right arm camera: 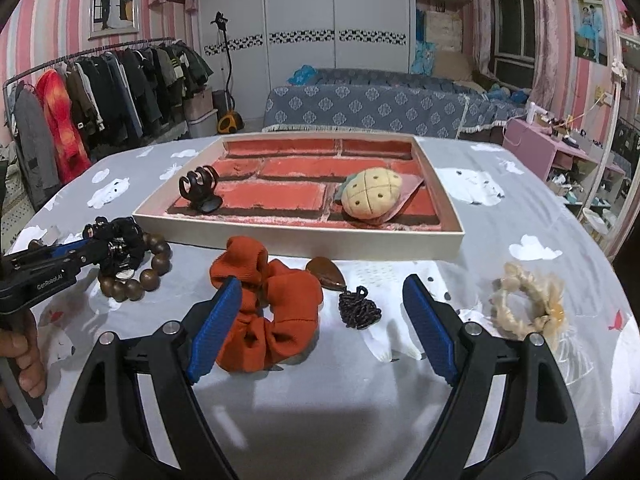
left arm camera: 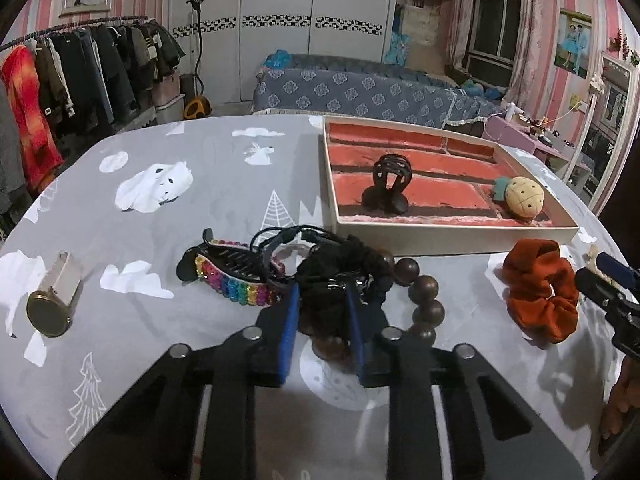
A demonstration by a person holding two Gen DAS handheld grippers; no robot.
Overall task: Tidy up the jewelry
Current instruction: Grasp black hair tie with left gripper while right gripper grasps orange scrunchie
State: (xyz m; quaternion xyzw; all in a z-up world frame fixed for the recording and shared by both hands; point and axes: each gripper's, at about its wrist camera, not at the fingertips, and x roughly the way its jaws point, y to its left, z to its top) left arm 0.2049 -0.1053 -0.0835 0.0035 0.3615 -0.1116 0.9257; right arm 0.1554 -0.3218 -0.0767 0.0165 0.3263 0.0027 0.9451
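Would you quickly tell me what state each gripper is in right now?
Left gripper: shut on the black hair tie bundle.
Right gripper: open, holding nothing; the orange scrunchie lies between its fingers.

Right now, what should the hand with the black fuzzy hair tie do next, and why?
Probably lift it a little and carry it toward the tray. The left gripper has its fingers closed around the black hair tie, which lies tangled on the wooden bead bracelet, so a slow lift should separate them.
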